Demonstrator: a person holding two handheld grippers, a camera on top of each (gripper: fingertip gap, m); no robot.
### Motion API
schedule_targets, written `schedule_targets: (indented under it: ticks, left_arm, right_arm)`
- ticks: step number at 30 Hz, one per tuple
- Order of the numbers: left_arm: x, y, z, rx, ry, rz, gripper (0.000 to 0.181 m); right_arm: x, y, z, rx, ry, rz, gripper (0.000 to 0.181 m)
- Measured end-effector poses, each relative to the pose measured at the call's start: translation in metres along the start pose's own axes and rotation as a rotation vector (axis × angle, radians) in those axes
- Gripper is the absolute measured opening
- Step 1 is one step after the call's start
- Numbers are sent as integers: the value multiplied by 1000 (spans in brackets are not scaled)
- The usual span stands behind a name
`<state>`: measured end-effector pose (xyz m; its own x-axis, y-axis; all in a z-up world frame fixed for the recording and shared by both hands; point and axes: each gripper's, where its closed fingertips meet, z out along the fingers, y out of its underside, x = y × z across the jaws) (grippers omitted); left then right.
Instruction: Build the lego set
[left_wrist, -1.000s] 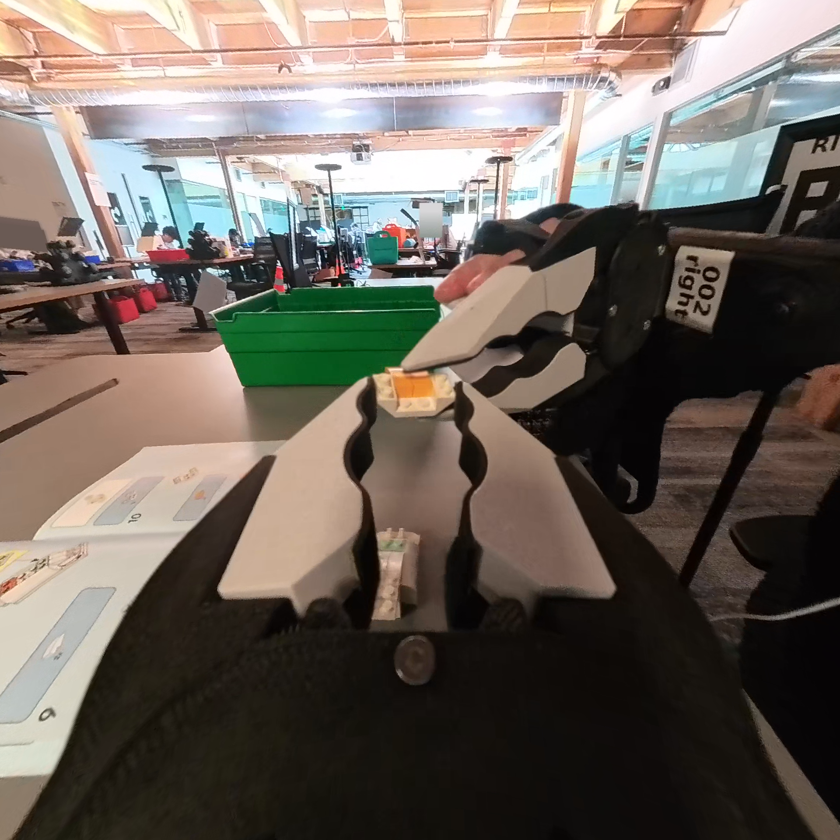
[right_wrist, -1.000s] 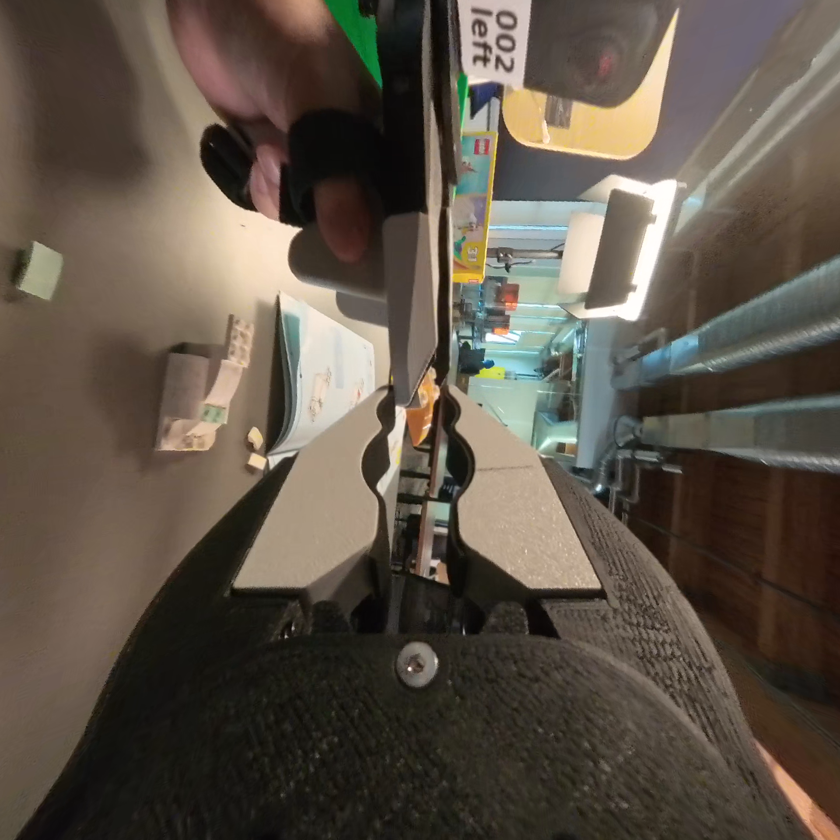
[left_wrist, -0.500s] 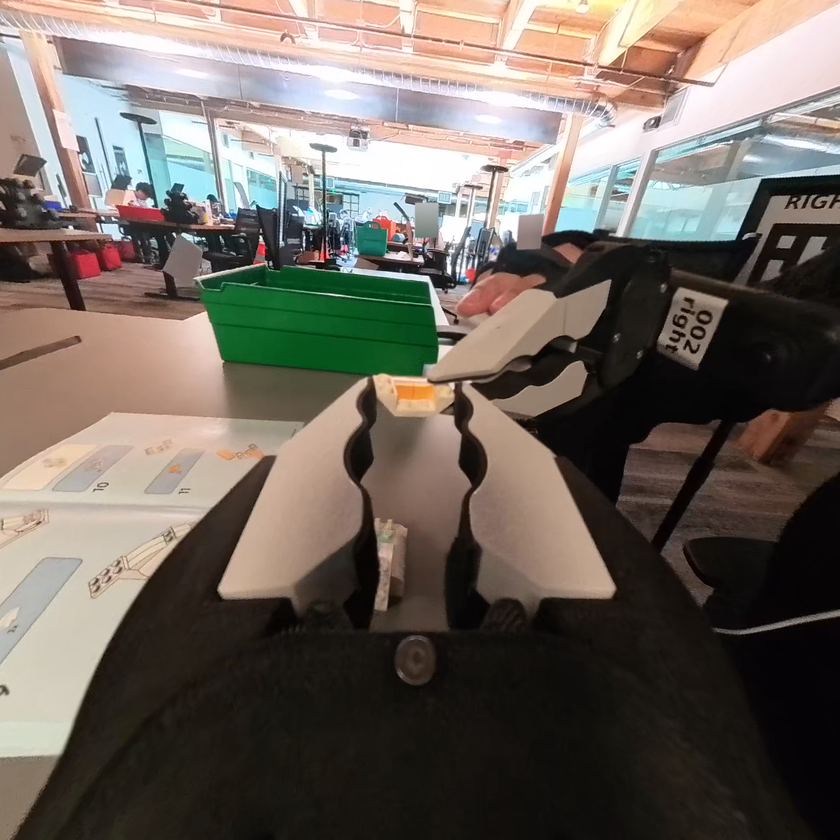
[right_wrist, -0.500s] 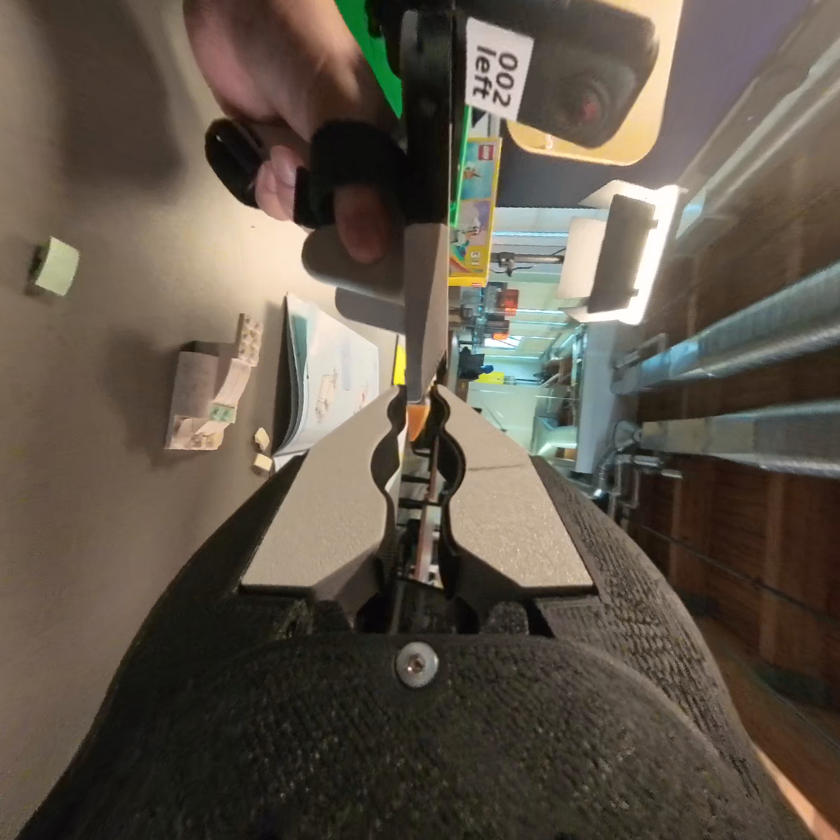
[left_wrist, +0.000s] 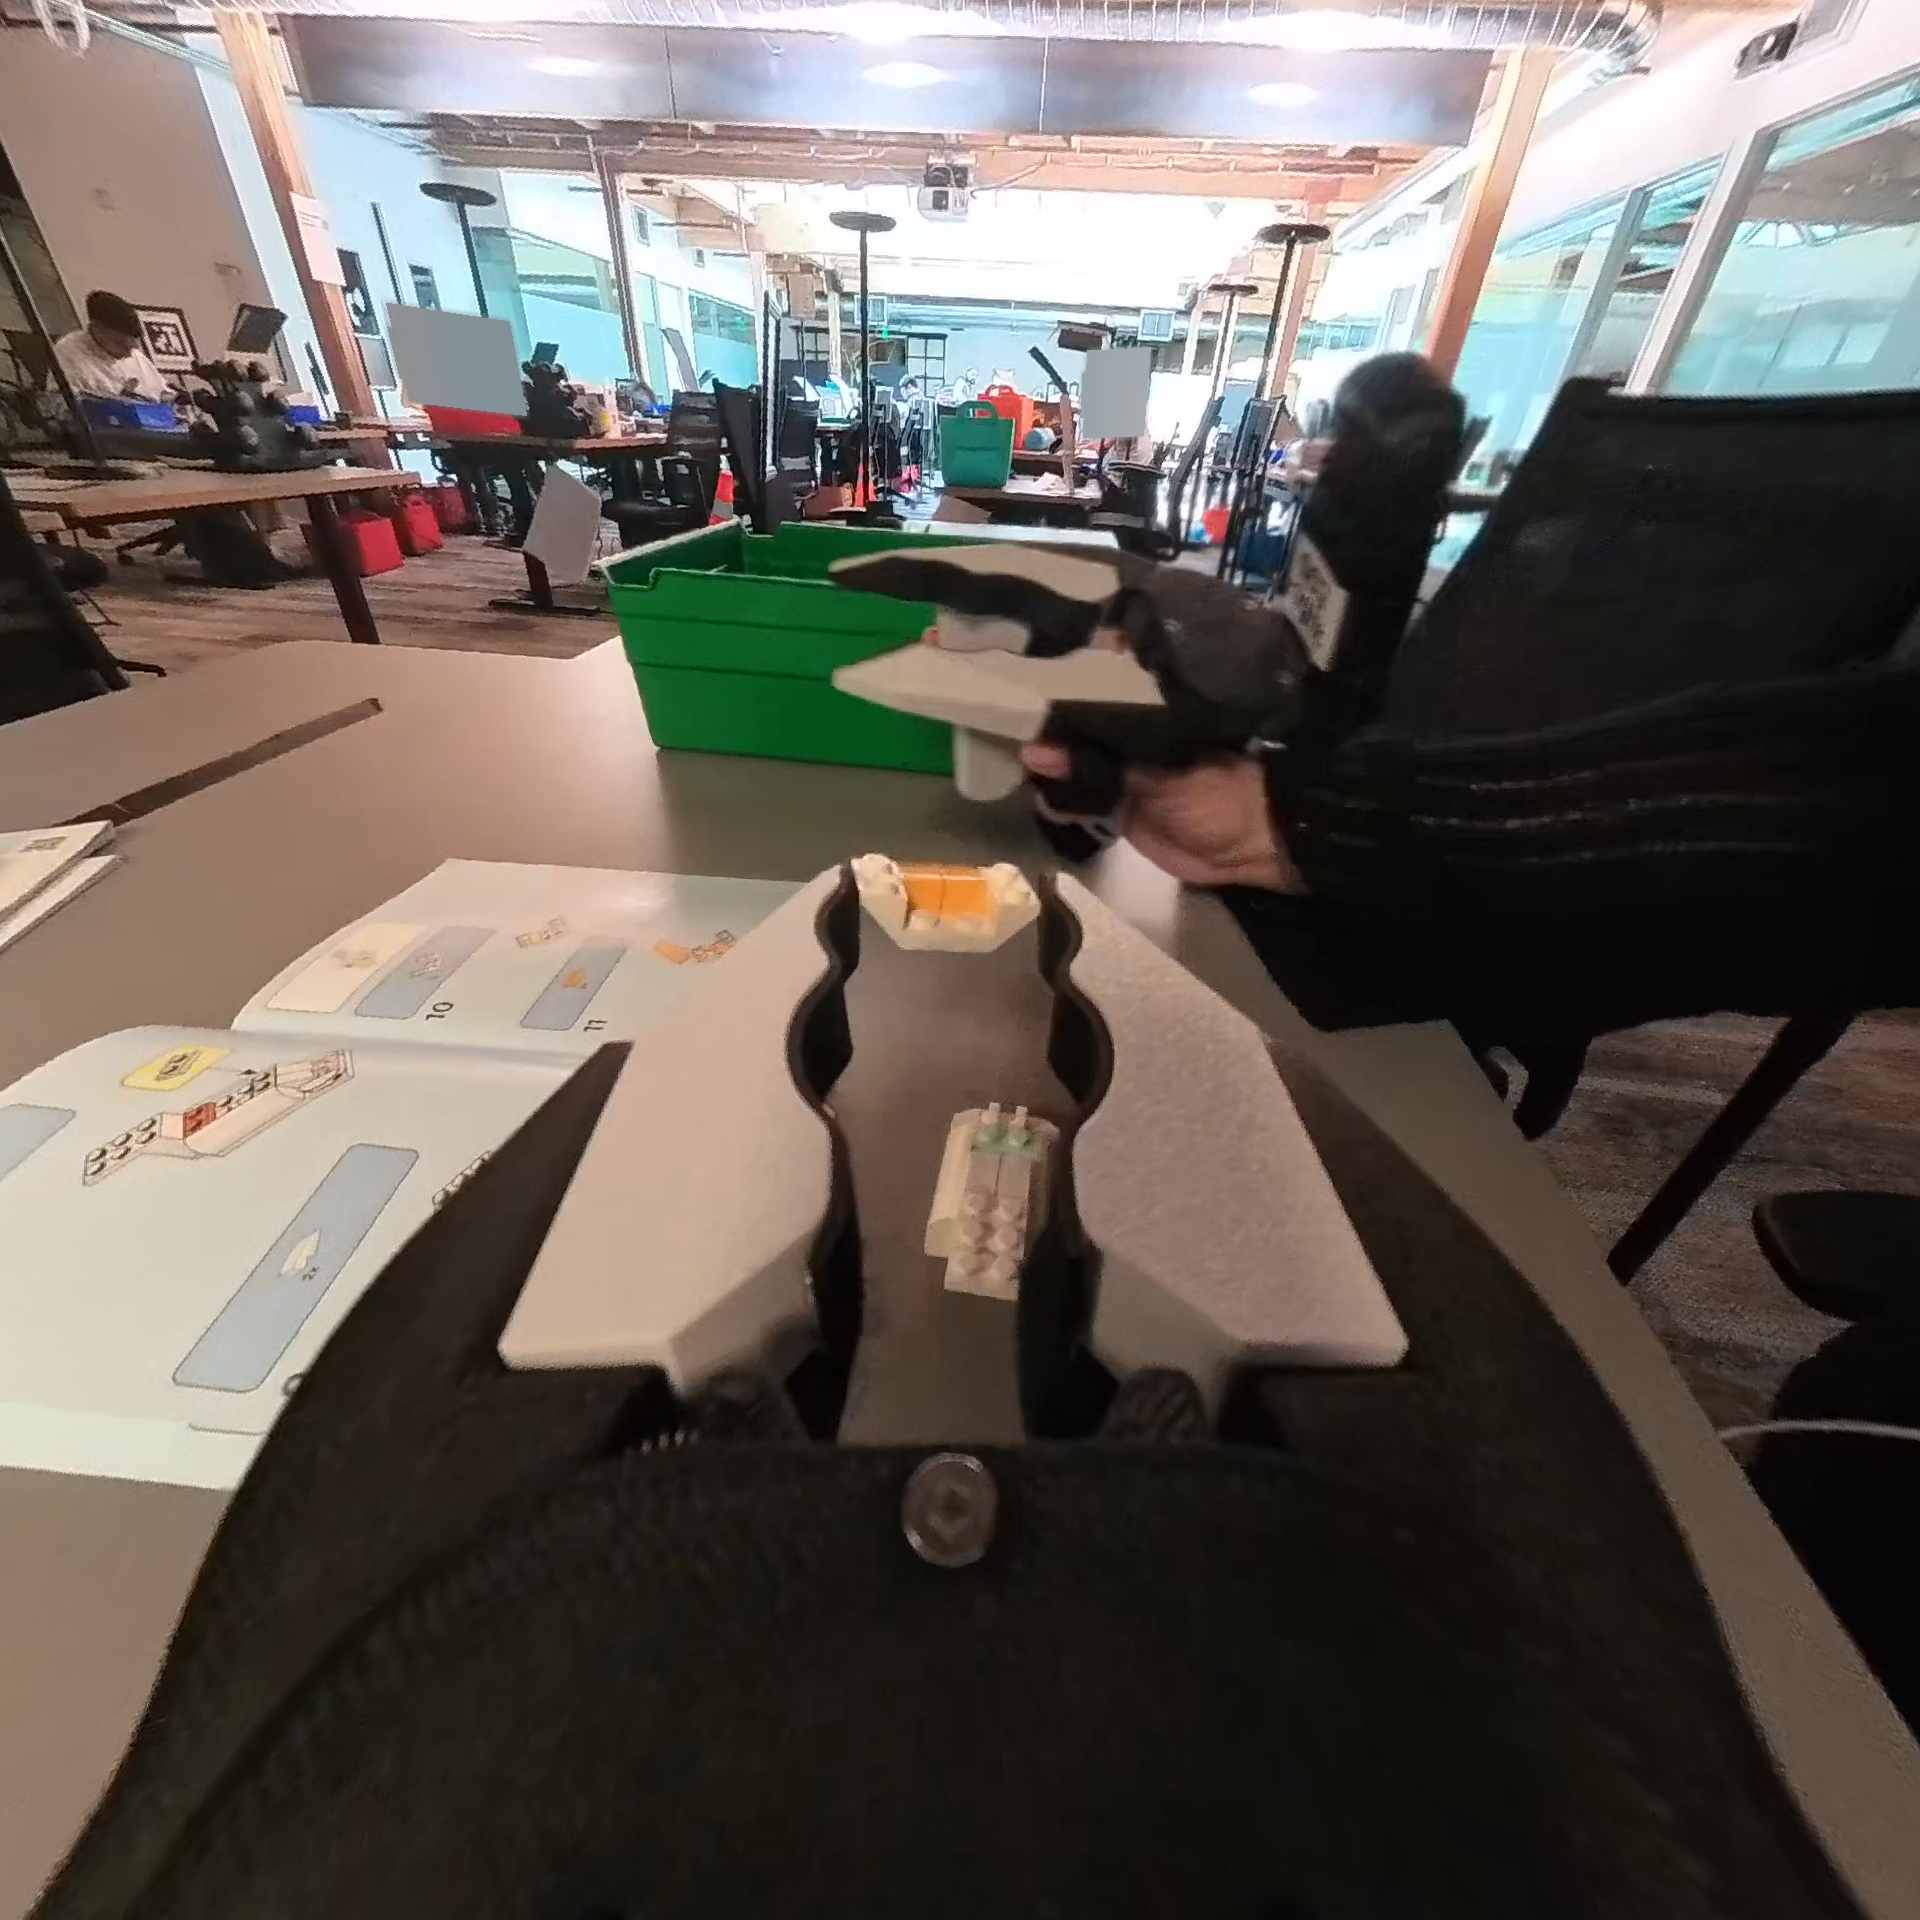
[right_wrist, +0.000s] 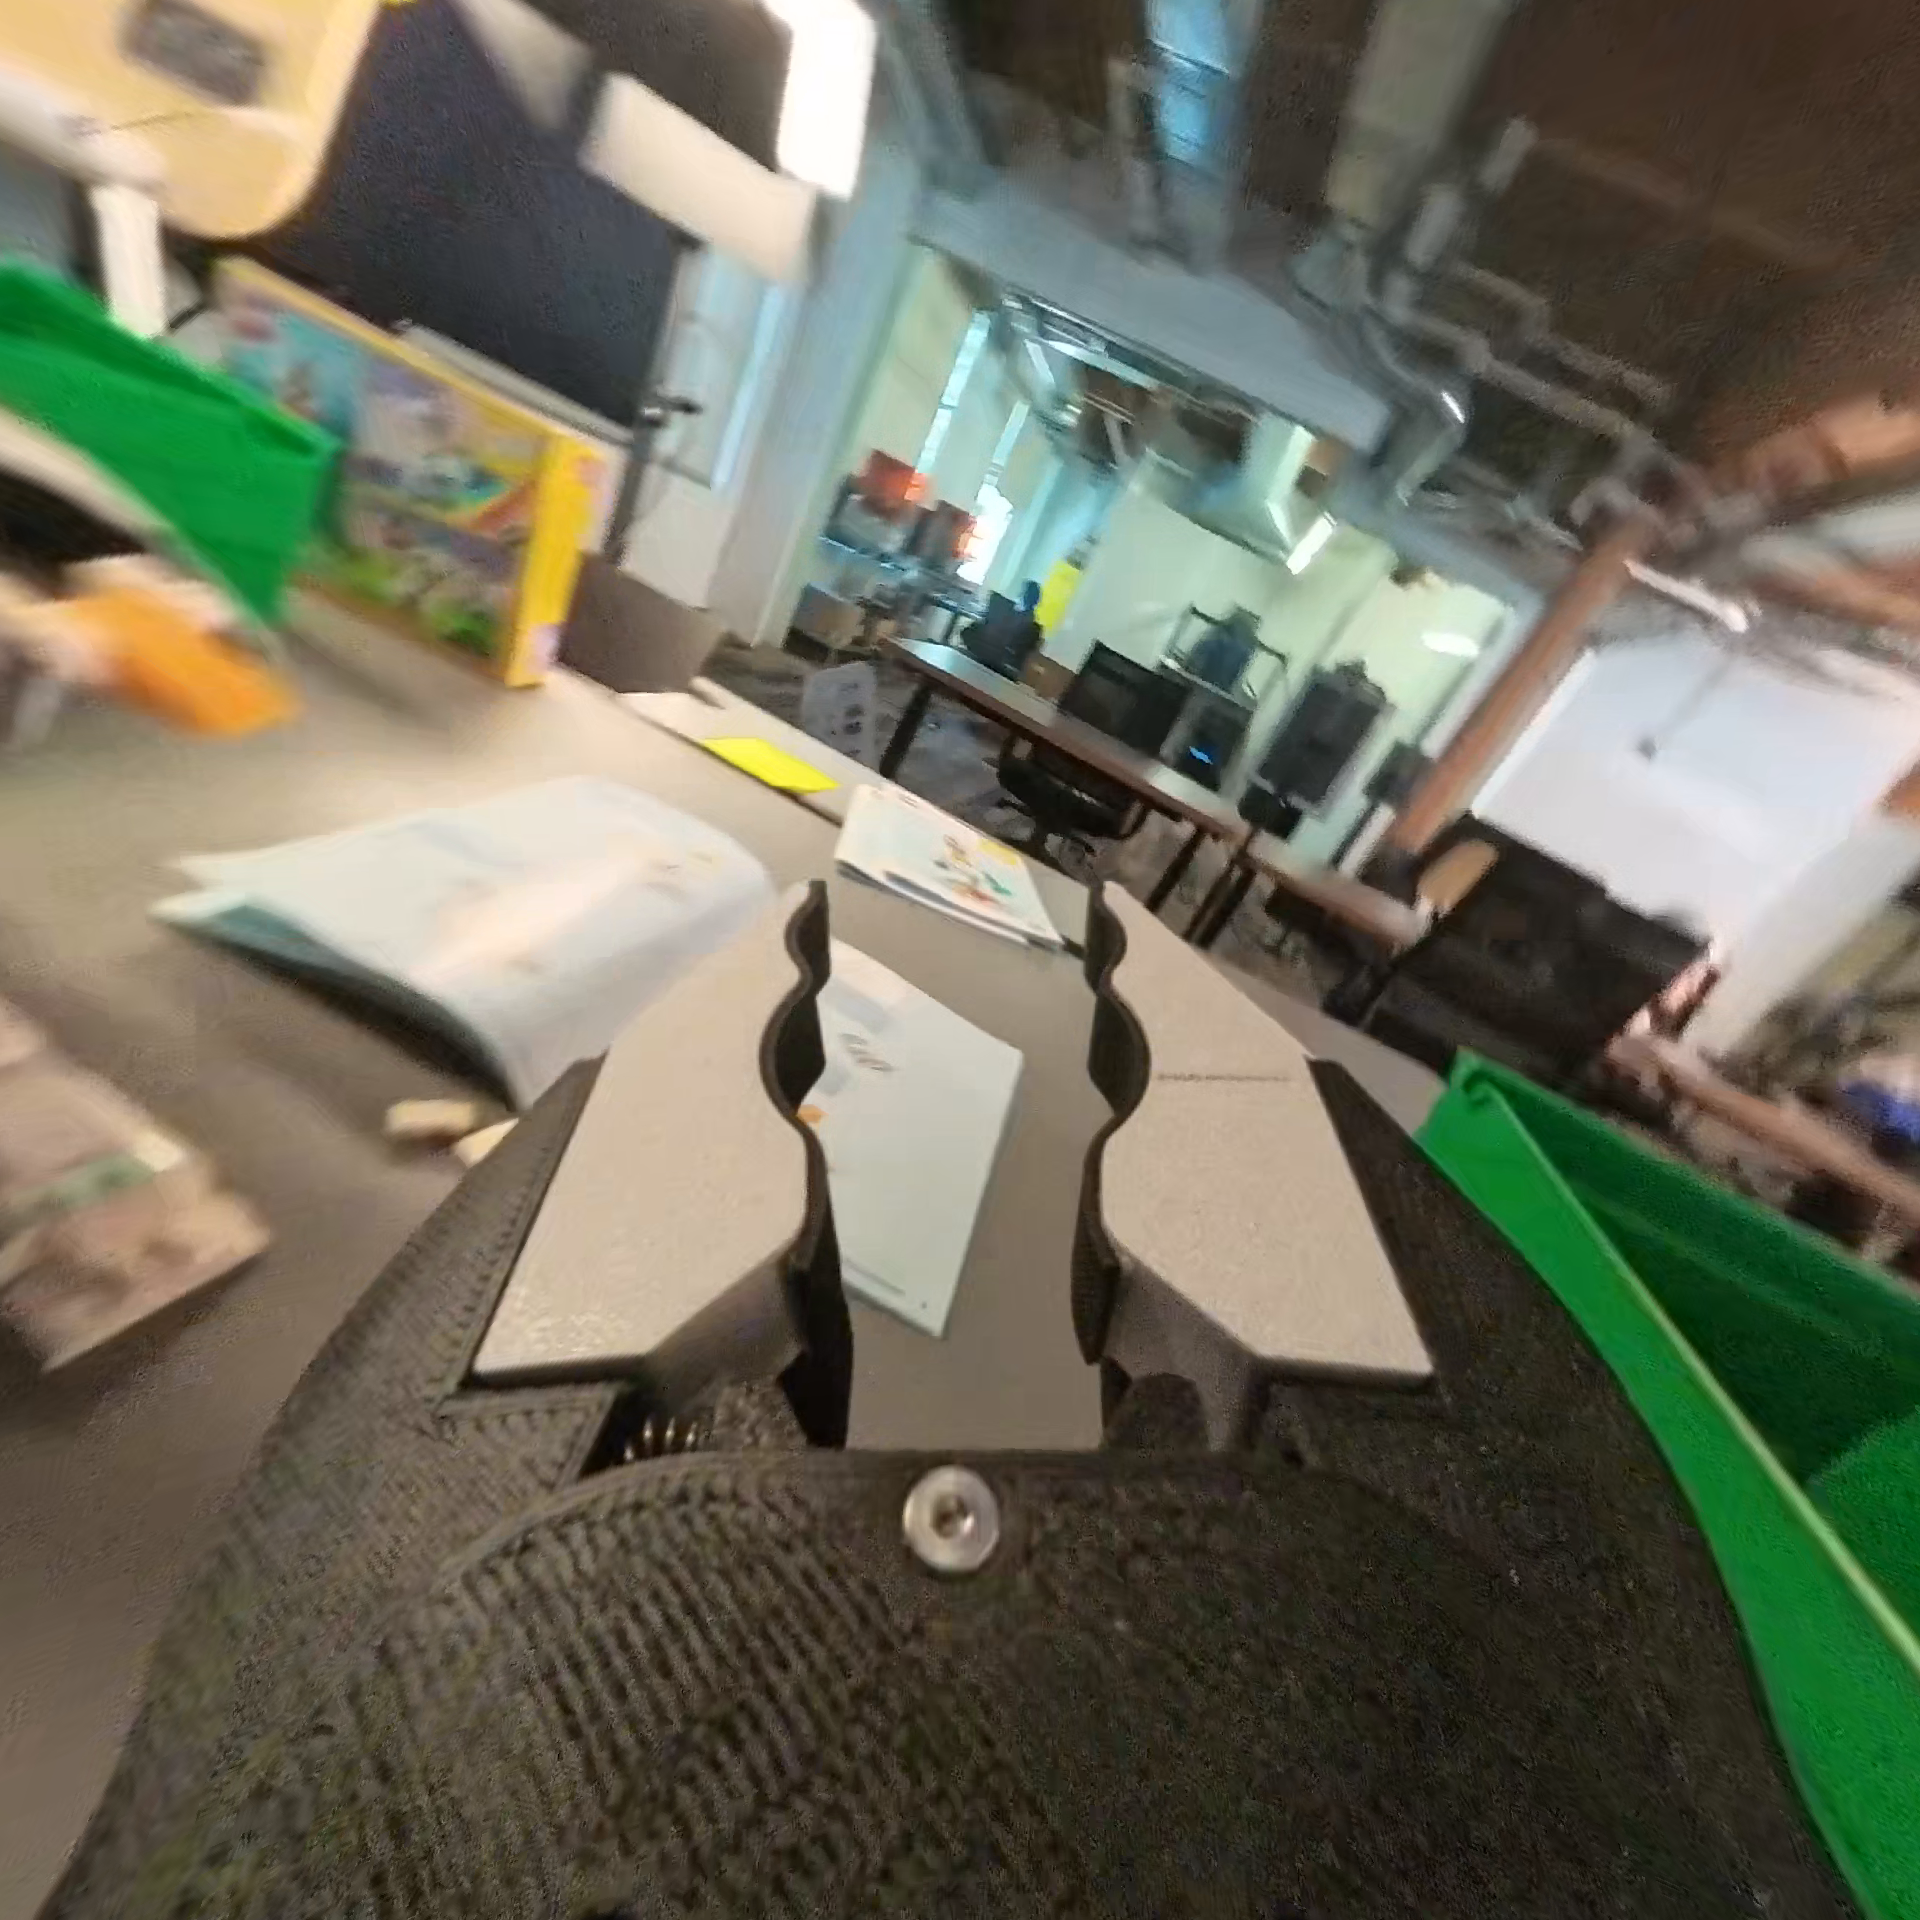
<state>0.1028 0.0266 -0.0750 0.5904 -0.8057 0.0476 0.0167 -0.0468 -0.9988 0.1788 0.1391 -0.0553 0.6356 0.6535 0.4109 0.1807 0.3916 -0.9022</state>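
Left tongs (left_wrist: 943, 906): you pinch the white-and-orange lego piece (left_wrist: 943, 900) at the tips, above the worktop (left_wrist: 499, 790) | right tongs (right_wrist: 956, 904): parted, empty | manual (left_wrist: 312, 1091) open alongside for reference.

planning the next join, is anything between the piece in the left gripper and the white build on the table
Nothing visible does. The white-and-orange piece sits clamped at the left gripper tips, and only bare table separates it from the white build below.
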Motion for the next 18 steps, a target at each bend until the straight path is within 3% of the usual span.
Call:
schedule_targets:
  ticks: [5, 8, 12, 13, 16, 18]
  left_arm:
    - [-10, 10, -4, -80, -92, 139, 32]
    - [-17, 13, -12, -113, -164, 183, 32]
    - [-11, 16, -29, -149, -238, 227, 32]
    - [-4, 17, -33, -158, -217, 225, 32]
    - [38, 25, -43, -229, 50, 112, 32]
    - [43, 38, -51, -310, 81, 93, 33]
  right_arm:
    - [35, 27, 38, -35, 161, 60, 43]
    - [55, 40, 47, -102, 326, -119, 32]
    - [56, 40, 50, -106, 341, -192, 32]
    - [57, 40, 49, -101, 346, -184, 32]
    - [60, 40, 48, -92, 350, -160, 31]
    - [59, 39, 47, -83, 347, -157, 31]
